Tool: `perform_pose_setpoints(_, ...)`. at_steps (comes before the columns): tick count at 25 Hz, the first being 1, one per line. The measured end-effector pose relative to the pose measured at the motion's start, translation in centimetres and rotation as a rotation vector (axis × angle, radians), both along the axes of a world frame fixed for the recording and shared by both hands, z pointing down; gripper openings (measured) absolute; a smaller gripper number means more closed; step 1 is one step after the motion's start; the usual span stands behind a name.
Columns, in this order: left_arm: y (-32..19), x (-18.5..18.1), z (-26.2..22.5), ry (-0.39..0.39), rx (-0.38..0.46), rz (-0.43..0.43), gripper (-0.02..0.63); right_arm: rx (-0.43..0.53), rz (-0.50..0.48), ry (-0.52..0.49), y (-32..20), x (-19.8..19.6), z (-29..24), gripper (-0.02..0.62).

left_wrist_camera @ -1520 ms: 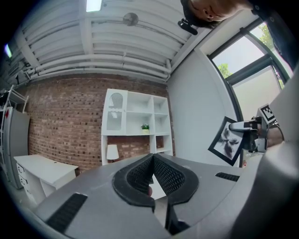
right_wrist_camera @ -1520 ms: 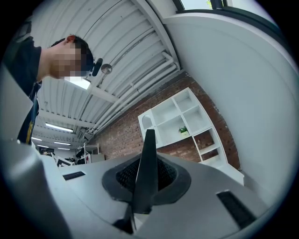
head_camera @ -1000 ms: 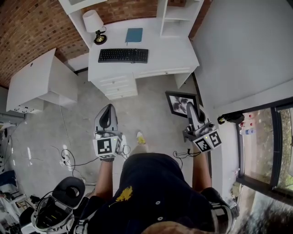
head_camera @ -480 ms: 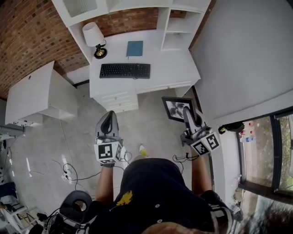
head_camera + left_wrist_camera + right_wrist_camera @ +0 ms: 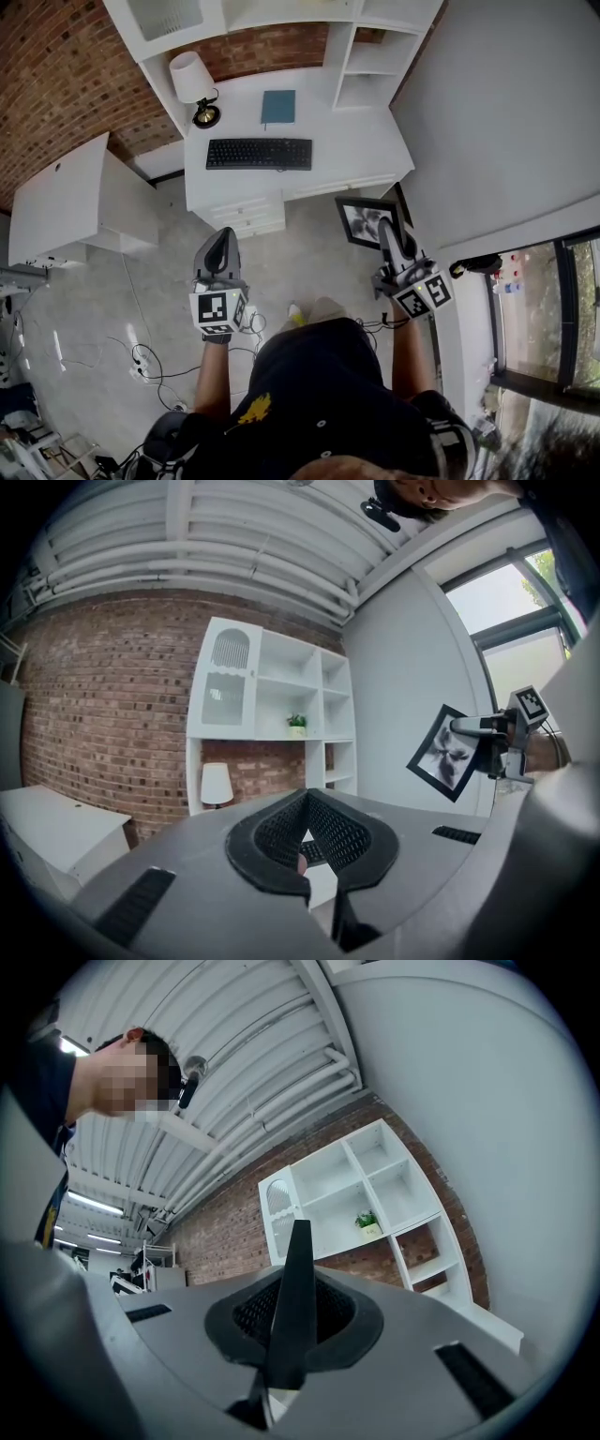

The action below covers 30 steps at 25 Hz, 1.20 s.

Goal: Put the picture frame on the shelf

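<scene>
Desk (image 5: 352, 131) drew nearer — right gripper (image 5: 387, 227) pinches picture frame (image 5: 360, 218), edge-on in its view; left gripper (image 5: 221, 234) seemingly closed.

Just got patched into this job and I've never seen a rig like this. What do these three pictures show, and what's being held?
No robot here: a person carries a two-fingered gripper in each hand. The top-down picture comes from a camera on the person's head: left gripper at left, right gripper at right, above a grey floor. Ahead stands a white desk with a keyboard, a lamp and a blue book, below a white shelf unit. The other two pictures come from cameras riding on each gripper, looking along its fingers. The right gripper is shut on the picture frame, seen edge-on in its own view. The left gripper is shut and empty.
</scene>
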<state>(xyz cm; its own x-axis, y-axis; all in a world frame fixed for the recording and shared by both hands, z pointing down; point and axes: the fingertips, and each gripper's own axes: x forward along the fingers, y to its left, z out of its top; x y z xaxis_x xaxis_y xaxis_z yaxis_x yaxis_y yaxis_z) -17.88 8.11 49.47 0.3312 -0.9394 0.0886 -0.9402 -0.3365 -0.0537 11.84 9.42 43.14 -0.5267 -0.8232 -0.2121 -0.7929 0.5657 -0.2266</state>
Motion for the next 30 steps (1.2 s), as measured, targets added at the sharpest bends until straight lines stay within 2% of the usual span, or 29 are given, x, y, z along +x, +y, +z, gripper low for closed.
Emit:
perform_pose_setpoints(9,-5.2,1.7,-0.5,-0.013,0.019,0.027,0.018,0.015,0.013,0.020,-4.8,1.2,-0.7,0.025)
perform_pose_setpoints(13,-8.9,2.6,0.0,-0.022,0.022,0.013,0.018,0.013,-0.014,0.012,-8.9,1.8,0.0,0.025)
perform_pose_setpoints(22,-17.9,5.0,0.9,-0.053,-0.027,-0.015,0.018,-0.024,-0.070,-0.010,-19.5,3.2,1.7,0.025)
perform_pose_setpoints(27,-23.2,5.9,-0.9,-0.034,-0.008,-0.039,0.018,-0.003,-0.115,-0.008,-25.0,3.2,-0.1,0.025)
perform_pose_setpoints(30,-25.8,7.0,-1.3,-0.047,0.013,-0.043,0.018,0.008,-0.136,-0.008,-27.6,3.8,-0.6,0.025)
